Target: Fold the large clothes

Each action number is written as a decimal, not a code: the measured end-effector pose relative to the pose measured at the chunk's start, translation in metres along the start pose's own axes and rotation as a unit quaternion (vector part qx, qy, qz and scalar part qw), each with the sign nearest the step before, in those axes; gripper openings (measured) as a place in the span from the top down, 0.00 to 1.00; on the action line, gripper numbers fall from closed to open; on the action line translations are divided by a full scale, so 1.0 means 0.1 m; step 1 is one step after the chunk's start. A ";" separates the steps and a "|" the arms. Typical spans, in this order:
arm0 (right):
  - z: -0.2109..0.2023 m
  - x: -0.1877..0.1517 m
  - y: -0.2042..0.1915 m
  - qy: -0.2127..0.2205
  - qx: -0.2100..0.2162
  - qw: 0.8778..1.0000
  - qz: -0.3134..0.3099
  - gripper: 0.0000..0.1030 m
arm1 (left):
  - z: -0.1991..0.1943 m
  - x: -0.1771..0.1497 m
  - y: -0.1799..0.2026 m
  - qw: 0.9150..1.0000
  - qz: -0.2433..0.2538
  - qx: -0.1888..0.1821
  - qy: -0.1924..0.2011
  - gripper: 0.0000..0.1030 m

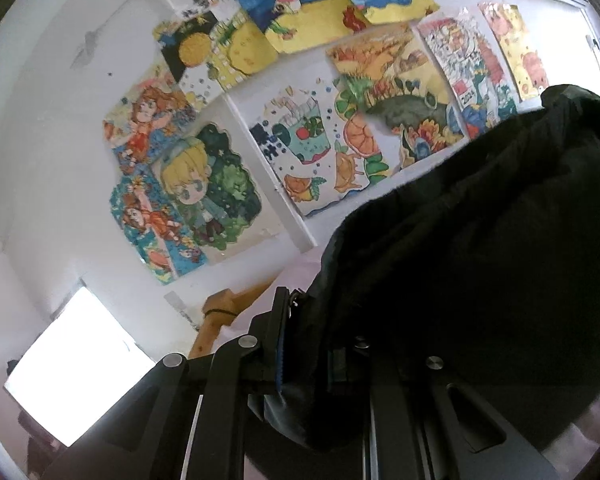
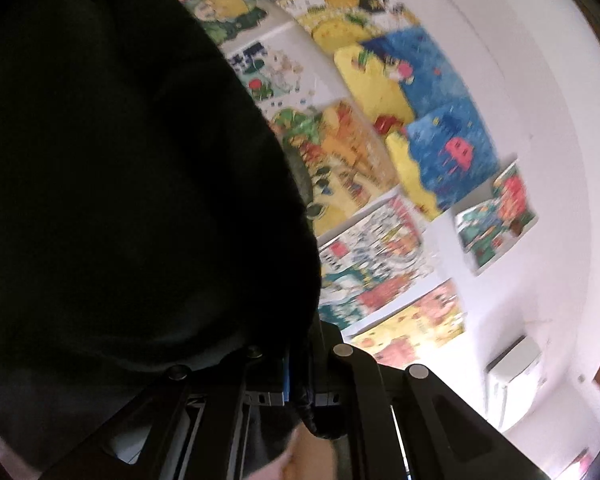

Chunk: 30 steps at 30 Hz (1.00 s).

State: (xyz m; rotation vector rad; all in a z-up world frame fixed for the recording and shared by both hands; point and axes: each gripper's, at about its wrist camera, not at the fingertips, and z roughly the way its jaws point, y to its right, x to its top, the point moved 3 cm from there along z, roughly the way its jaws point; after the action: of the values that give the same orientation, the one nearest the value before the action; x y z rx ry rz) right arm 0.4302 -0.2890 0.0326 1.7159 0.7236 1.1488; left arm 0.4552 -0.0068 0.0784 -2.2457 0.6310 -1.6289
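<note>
Both grippers are raised toward the wall of children's paintings (image 1: 300,92), with a black garment (image 1: 480,240) hanging between them. In the left wrist view the left gripper (image 1: 300,344) has its jaws clamped on a bunched edge of the cloth, where a zip or metal fitting shows near the fingertip; the fabric billows off to the right and fills the near right of that view. In the right wrist view the right gripper (image 2: 300,376) is likewise pinched on a fold of the same garment (image 2: 120,180), which covers the whole left half of the view. That view is blurred, so the hands are probably moving.

This looks like the lift-and-spread step, with no fold laid yet. To do it well:

1. Keep the 2 grips level so the held edge runs straight.
2. Draw the hands apart until the slack goes out, without tugging at the zip end.
3. Let the garment hang free before lowering it, far edge first.

No worktop or bed is in sight, so the landing place cannot be judged.
</note>
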 end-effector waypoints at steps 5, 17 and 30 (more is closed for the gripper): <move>0.49 -0.03 -0.21 -0.012 0.026 0.999 0.020 0.94 | 0.51 -0.15 0.11 1.000 -0.014 -0.003 -0.011 0.89; 1.07 -0.10 -0.74 -0.024 0.064 0.998 -0.001 0.93 | 1.17 -0.47 0.20 0.997 -0.016 -0.037 -0.062 0.89; 1.38 -0.24 -0.95 -0.034 0.126 0.991 0.039 0.87 | 1.59 -0.66 0.32 0.992 -0.021 -0.064 -0.108 0.88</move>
State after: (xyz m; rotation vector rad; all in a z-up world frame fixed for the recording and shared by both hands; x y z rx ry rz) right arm 0.5492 -0.3205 -0.0829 1.9993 0.7935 1.0819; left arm 0.5830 -0.0040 -0.0412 -2.4997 0.6497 -1.3711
